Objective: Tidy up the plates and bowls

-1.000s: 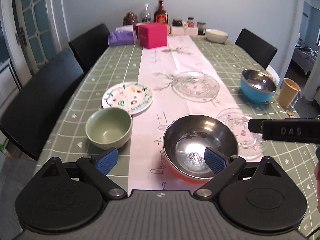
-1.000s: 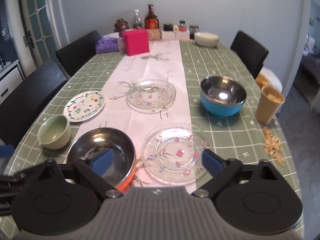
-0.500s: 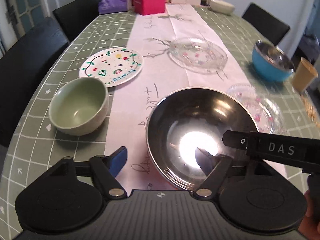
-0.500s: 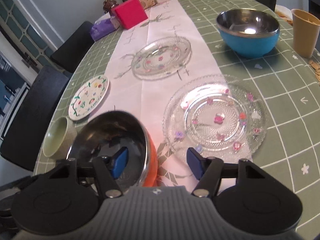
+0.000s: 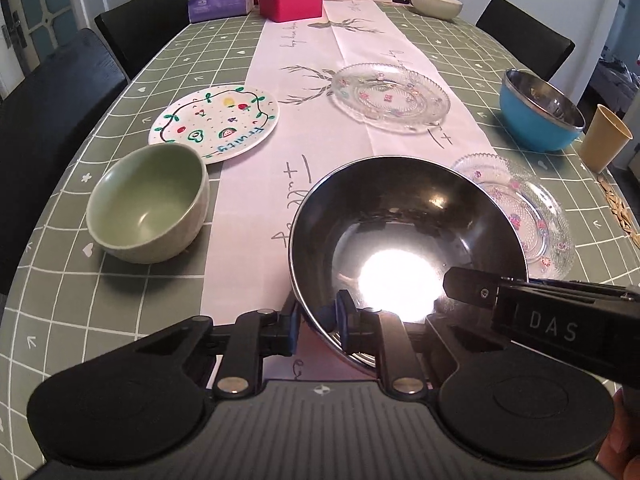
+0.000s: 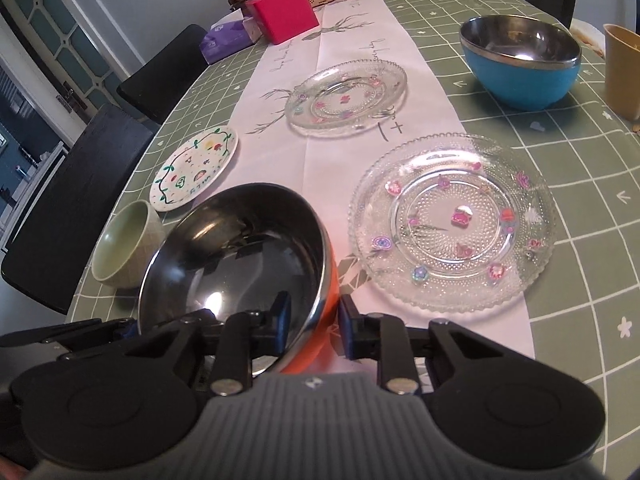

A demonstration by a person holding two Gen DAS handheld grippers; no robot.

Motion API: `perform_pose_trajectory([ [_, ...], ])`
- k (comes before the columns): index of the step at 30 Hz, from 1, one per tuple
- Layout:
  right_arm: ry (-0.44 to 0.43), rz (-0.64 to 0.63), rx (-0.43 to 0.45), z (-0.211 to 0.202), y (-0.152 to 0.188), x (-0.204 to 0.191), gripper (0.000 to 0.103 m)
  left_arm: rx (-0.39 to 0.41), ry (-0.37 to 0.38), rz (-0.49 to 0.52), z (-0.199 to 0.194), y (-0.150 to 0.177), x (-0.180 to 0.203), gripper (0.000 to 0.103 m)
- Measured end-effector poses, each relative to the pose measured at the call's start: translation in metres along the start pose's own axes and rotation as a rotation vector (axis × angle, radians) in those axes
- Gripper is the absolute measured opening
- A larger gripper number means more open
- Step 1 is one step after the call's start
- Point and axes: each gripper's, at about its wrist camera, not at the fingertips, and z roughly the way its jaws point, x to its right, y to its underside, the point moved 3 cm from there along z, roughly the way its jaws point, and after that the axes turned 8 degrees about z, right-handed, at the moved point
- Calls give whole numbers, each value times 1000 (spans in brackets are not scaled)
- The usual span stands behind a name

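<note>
A: Left wrist view: where's the orange steel bowl (image 5: 404,236)?
B: On the table (image 5: 132,312), its near rim between the left gripper's (image 5: 318,316) closing jaws.
A: Right gripper (image 6: 312,318)?
B: Closing astride its right rim.

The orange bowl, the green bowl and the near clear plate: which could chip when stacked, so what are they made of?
Orange bowl: polished steel inside, mirror reflections; orange outer shell, material unclear. Green bowl: probably matte-glazed ceramic, thick dull walls. Near clear plate: see-through, beaded, likely pressed glass, possibly plastic.
</note>
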Motion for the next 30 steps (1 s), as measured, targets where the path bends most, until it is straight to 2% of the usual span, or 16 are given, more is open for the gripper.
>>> perform_pose_trajectory([
  [6, 3, 8, 1, -3, 3, 1, 18, -19, -12, 7, -7, 3, 2, 20],
  [9, 4, 9, -11, -8, 3, 1, 17, 4, -26, 35, -15, 5, 7, 20],
  [19, -6, -4, -58, -43, 20, -1, 17, -10, -27, 69, -50, 23, 17, 20],
  [23, -9, -23, -62, -64, 33, 1, 16, -13, 7, 80, -66, 37, 23, 20],
  [30, 14, -55, -123, -90, 57, 9, 17, -28, 48, 107, -83, 64, 37, 20],
])
